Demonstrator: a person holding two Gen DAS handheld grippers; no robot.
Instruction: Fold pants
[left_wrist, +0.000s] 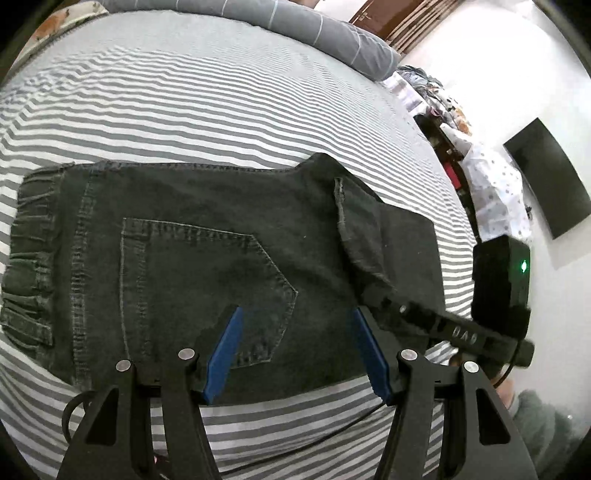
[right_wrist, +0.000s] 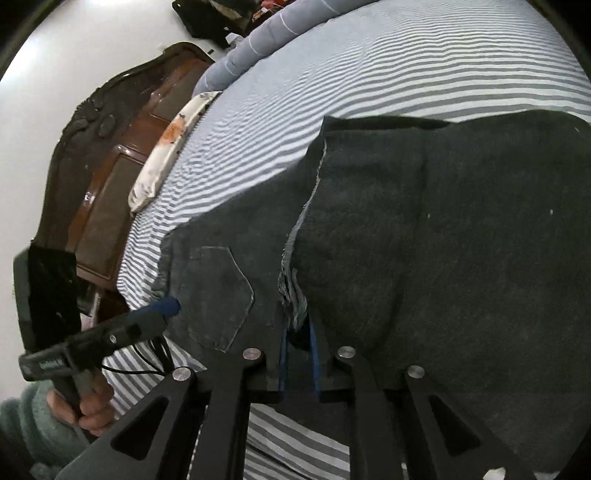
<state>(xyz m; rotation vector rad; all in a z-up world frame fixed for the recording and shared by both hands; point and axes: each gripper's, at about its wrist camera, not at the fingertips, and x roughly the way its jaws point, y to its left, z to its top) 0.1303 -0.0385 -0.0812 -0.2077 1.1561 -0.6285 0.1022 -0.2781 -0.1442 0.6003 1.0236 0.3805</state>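
Pants (left_wrist: 207, 236): soft, heavy denim, folded on bed (left_wrist: 221, 92); grab hem/waistband edges. Left gripper (left_wrist: 295, 347) wide, empty. Right gripper (right_wrist: 298, 354) narrow, frayed hem betw pads; can't tell if pinched.

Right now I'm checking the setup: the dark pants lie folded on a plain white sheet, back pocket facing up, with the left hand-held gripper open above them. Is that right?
Not quite. The sheet is not plain white; it is striped grey and white, as the left wrist view shows. The rest holds: the dark pants lie folded with the back pocket up, and the left hand-held gripper is open above them.
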